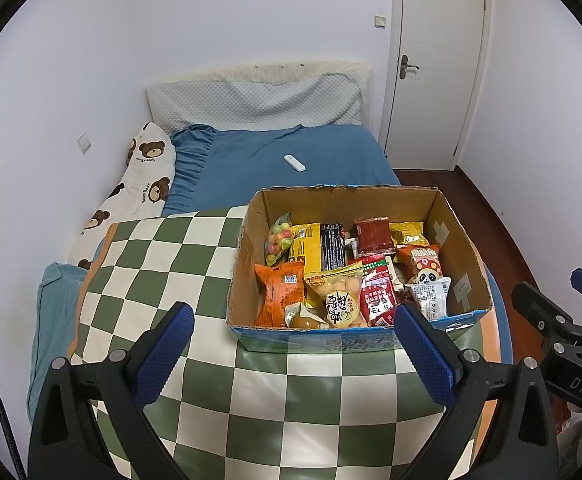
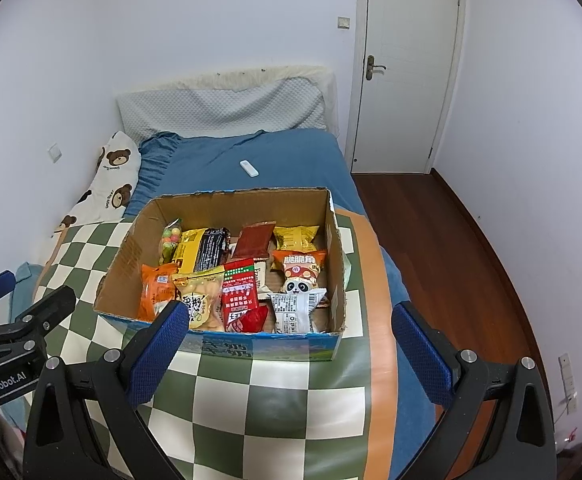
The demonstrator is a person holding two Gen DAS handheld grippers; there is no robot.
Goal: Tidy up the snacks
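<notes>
I am holding my left gripper (image 1: 294, 354) and right gripper (image 2: 290, 354) wide apart and empty, with every visible snack packet (image 1: 333, 268) lying in the cardboard box (image 1: 467, 284) at 12 o'clock.

Both tongs (image 1: 293, 350) (image 2: 289, 350): blk frames, blue textured pads, silver screws.

Even, cool indoor light; soft shadows inside the cardboard box (image 1: 443, 236). Sharp around it, fisheye bending and dark vignette toward corners.
</notes>
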